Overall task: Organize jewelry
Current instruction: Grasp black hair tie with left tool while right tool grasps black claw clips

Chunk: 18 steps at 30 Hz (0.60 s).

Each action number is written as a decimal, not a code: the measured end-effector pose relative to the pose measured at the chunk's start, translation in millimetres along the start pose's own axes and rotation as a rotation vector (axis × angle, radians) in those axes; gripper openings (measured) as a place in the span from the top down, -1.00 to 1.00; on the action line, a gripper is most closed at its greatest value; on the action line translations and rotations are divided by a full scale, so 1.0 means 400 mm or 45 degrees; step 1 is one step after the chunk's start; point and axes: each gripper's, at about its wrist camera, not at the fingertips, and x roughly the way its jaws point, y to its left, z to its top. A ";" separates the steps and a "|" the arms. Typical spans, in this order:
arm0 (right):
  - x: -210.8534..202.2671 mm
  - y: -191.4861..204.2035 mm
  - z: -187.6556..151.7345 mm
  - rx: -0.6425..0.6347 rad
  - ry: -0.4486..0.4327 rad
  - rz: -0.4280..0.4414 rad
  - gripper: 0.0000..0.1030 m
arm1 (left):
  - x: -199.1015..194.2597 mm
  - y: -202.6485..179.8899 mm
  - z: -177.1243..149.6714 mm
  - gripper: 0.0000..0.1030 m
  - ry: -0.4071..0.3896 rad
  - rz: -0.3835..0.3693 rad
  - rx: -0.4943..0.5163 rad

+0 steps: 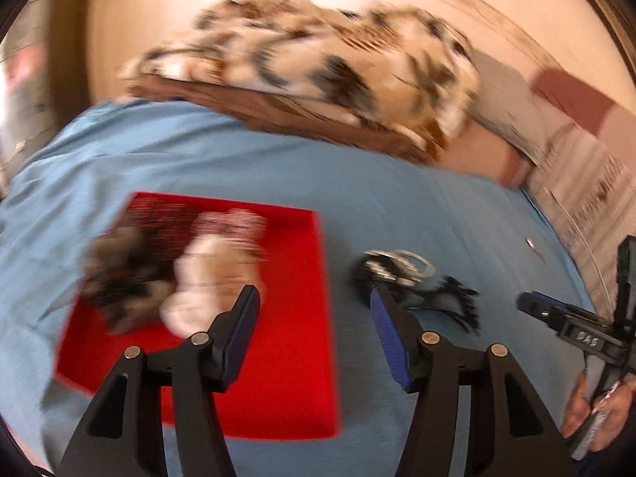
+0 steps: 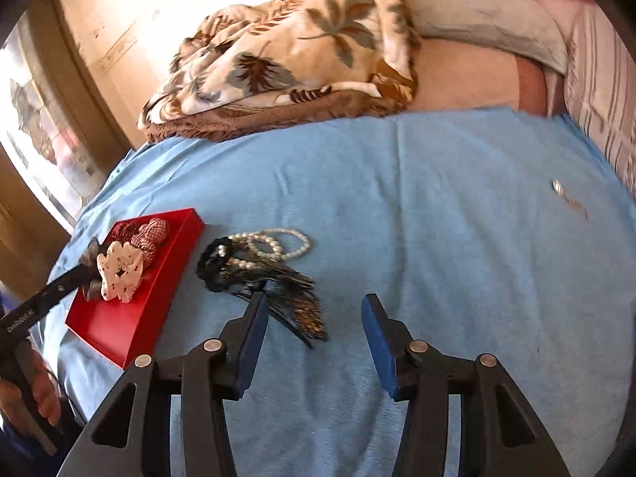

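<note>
A red tray (image 1: pixel 286 357) lies on the blue sheet and also shows in the right wrist view (image 2: pixel 119 330). In it lie a white flower ornament (image 2: pixel 119 270), a red checked ornament (image 2: pixel 153 234) and dark feathered pieces, blurred in the left wrist view. To the tray's right lies a pile of pearl bracelets (image 2: pixel 278 244), black beads (image 2: pixel 214 258) and a black fringed piece (image 2: pixel 294 302); the pile also shows in the left wrist view (image 1: pixel 401 268). My left gripper (image 1: pixel 314 298) is open above the tray's right edge. My right gripper (image 2: pixel 314 306) is open and empty just right of the pile.
A small silver piece (image 2: pixel 560 189) lies far right on the blue sheet (image 2: pixel 437 218). A leaf-patterned blanket (image 2: pixel 302 43) and a grey pillow (image 2: pixel 489 8) lie at the back. A wall and window are on the left.
</note>
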 end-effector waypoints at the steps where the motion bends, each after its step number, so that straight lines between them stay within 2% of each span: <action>1: 0.004 -0.004 -0.002 0.006 -0.003 0.010 -0.03 | 0.032 -0.028 0.009 -0.11 0.036 -0.009 0.024; 5: 0.041 0.005 0.003 -0.020 -0.001 0.092 -0.07 | 0.145 -0.084 0.031 -0.11 0.155 -0.026 0.071; 9: 0.101 0.030 0.006 -0.114 0.015 0.105 -0.40 | 0.249 -0.101 0.053 -0.10 0.263 -0.020 0.049; 13: 0.166 0.027 0.000 -0.134 0.056 0.100 -0.41 | 0.326 -0.151 0.056 -0.10 0.336 0.002 0.116; 14: 0.178 0.024 0.000 -0.128 0.065 0.107 -0.41 | 0.336 -0.163 0.055 -0.04 0.349 -0.001 0.138; 15: 0.188 0.021 -0.001 -0.121 0.076 0.121 -0.33 | 0.348 -0.183 0.051 0.07 0.366 -0.006 0.174; 16: 0.198 0.016 -0.001 -0.102 0.088 0.143 0.16 | 0.355 -0.196 0.044 0.41 0.385 -0.007 0.201; 17: 0.204 0.009 -0.002 -0.081 0.108 0.156 0.47 | 0.360 -0.202 0.037 0.76 0.402 -0.011 0.213; 18: 0.205 0.002 -0.003 -0.056 0.127 0.167 0.68 | 0.361 -0.207 0.027 0.82 0.420 -0.036 0.213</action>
